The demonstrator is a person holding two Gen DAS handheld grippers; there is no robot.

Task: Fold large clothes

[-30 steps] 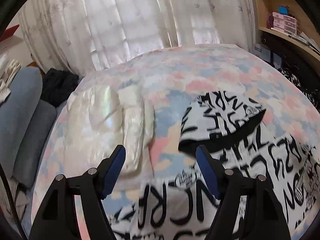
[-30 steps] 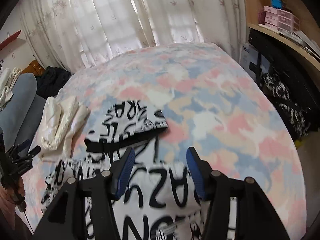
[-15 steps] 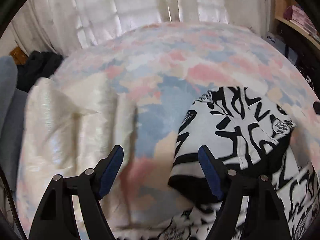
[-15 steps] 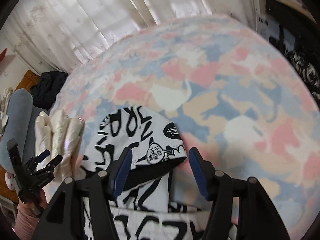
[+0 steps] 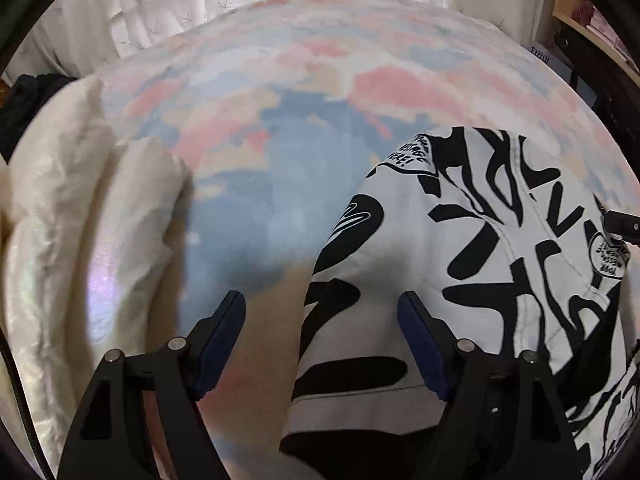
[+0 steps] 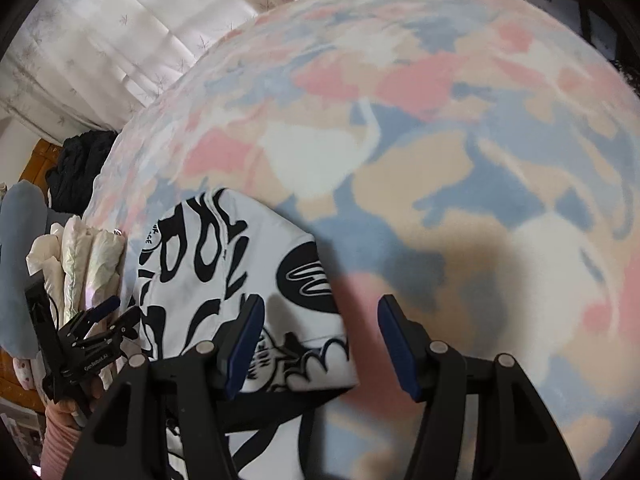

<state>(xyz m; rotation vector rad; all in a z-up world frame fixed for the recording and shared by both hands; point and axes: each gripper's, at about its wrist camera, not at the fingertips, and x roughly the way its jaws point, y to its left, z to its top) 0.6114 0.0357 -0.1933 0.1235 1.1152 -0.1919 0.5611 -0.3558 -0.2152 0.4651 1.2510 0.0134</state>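
Left claw (image 5: pixel 322 312) just opening wider over printed garment (image 5: pixel 480 248), right claw (image 6: pixel 320 320) open, apparently empty, pastel bedspread (image 6: pixel 440 140)

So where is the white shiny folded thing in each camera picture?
Left wrist view: the cream folded garment fills the left side, beside the left finger.
Right wrist view: it is small at the far left edge, above the other gripper.
Shared landmark: the black-and-white lettered hood.
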